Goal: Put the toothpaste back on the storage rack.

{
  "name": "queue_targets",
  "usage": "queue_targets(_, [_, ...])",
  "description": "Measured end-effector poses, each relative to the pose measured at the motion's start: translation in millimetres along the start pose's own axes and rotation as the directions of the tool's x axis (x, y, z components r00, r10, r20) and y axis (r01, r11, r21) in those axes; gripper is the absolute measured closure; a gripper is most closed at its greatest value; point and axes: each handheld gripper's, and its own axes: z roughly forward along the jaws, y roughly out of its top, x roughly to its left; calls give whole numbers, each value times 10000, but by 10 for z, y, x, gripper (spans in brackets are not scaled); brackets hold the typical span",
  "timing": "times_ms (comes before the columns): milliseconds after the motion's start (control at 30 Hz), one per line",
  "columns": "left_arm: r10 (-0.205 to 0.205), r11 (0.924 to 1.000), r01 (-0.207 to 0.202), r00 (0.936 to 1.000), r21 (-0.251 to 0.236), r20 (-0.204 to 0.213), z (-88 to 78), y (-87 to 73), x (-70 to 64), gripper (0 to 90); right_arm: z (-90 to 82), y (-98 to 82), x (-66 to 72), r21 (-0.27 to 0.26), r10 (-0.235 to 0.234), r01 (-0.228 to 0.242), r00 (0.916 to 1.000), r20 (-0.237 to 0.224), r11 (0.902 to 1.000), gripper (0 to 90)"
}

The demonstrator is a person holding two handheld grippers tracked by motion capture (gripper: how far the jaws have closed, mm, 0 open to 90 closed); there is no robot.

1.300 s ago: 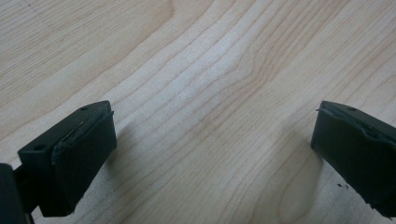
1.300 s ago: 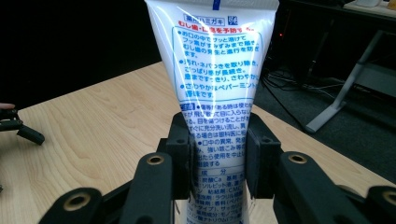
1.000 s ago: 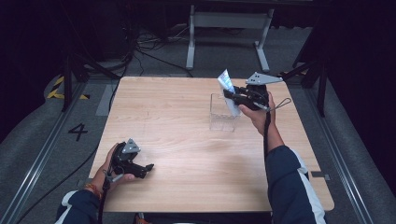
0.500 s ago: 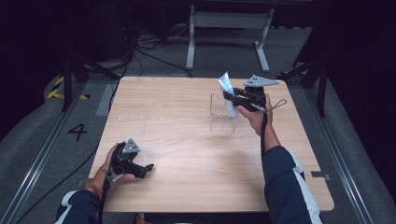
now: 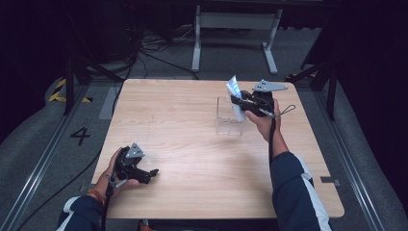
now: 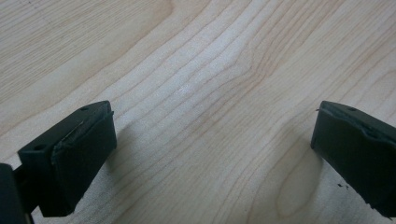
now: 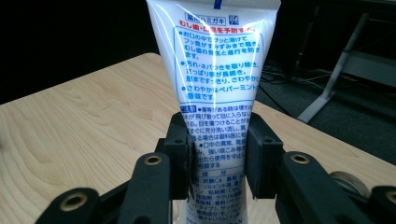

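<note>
My right gripper [image 5: 236, 102] is shut on a white toothpaste tube [image 5: 234, 91] with blue print, held upright over a clear plastic box [image 5: 227, 118] at the table's far right. The tube's lower end dips into the box's top. In the right gripper view the tube [image 7: 215, 70] stands between both black pads [image 7: 180, 154], squeezed at its lower part. My left gripper [image 5: 150, 175] rests near the table's front left corner. In the left gripper view its jaws stand wide apart over bare wood, with nothing between them [image 6: 212, 144].
The light wooden table [image 5: 183, 125] sits on a grey floor. A metal stand [image 5: 235, 21] is behind the far edge, with cables on the floor at the back left. A floor marking "4" [image 5: 79, 135] lies left of the table.
My right gripper with the tube has shifted slightly, keeping the tube over the clear box. The left gripper has stayed still.
</note>
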Motion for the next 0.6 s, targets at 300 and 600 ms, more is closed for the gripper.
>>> queue_targets(300, [22, 10000, -22, 10000, -4, -12, 0, 0, 2, 6, 68, -25, -2, 67, -2, 0, 9998, 210, 10000, 669])
queue_targets(600, [40, 10000, -40, 10000, 18, -10, -1, 0, 3, 6, 123, -126, -15, 359, 97, -103, 9998, 166, 9993, 663])
